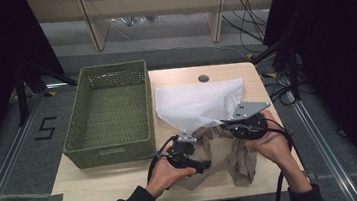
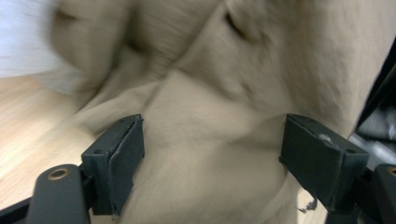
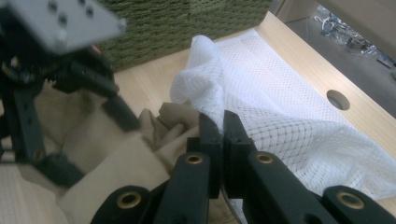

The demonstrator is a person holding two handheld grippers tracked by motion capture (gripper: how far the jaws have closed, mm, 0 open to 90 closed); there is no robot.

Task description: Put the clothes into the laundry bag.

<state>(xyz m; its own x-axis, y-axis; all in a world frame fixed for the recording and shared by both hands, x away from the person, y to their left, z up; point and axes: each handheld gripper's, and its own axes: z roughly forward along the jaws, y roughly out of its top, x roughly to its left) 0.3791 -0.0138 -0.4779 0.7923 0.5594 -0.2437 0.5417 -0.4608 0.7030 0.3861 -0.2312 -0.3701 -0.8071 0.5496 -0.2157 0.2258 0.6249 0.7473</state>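
Observation:
A white mesh bag (image 1: 199,103) lies flat on the wooden table (image 1: 100,184), its mouth toward the person. A crumpled beige cloth (image 1: 227,150) sits at that mouth, near the front edge. My right gripper (image 1: 223,124) is shut on the edge of the mesh bag (image 3: 289,107); in the right gripper view its jaws (image 3: 222,126) pinch the netting just above the beige cloth (image 3: 121,158). My left gripper (image 1: 200,158) is on the cloth's left side. In the left gripper view its jaws stand wide open (image 2: 212,154) with beige cloth (image 2: 210,93) lying between them, not pressed.
An olive woven basket (image 1: 113,147) stands on the left half of the table, open at the top, with nothing seen inside. A round hole (image 1: 203,78) is in the tabletop behind the bag. Cables and shelf legs lie on the floor beyond the table.

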